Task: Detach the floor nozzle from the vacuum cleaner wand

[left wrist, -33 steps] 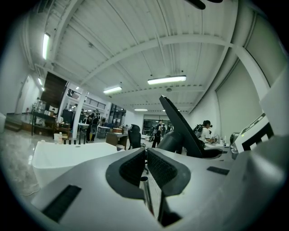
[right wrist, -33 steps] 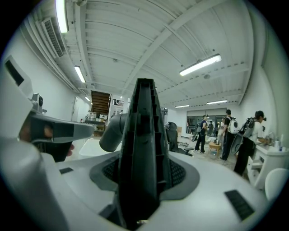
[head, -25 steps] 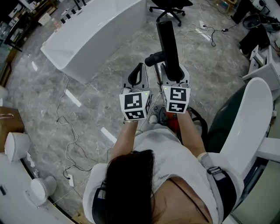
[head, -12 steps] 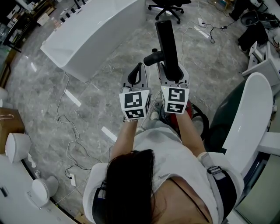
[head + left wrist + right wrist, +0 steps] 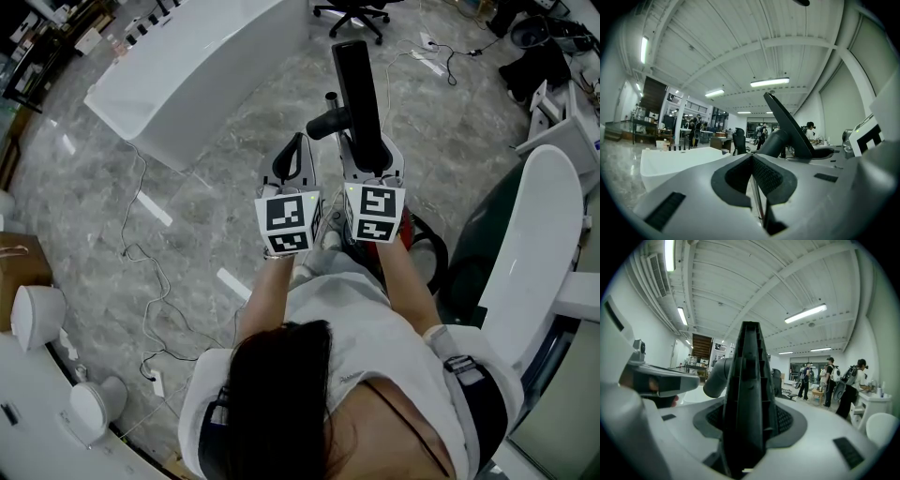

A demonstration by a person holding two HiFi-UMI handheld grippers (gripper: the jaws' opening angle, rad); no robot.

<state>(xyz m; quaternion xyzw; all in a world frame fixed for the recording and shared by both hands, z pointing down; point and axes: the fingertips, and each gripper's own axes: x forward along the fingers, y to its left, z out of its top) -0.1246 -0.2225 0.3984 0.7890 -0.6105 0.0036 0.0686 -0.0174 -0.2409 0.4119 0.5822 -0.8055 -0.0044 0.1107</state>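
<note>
Floor nozzle (image 5: 357, 94) is clamped edge-on in right gripper (image 5: 371, 167), long axis running straight ahead past the fingertips. Its neck tube (image 5: 328, 124) juts sideways toward left gripper (image 5: 298, 150), which is nearer to it, jaws pressed together, empty. Both grippers roughly level, side by side; wand not made out

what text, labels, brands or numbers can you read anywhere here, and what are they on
No readable text in any view.
Left cube and right cube: only black-and-white square marker patterns, no words or numbers.
Nozzle: no label or brand shows.
Anything farther off is too small or blurred to read.
</note>
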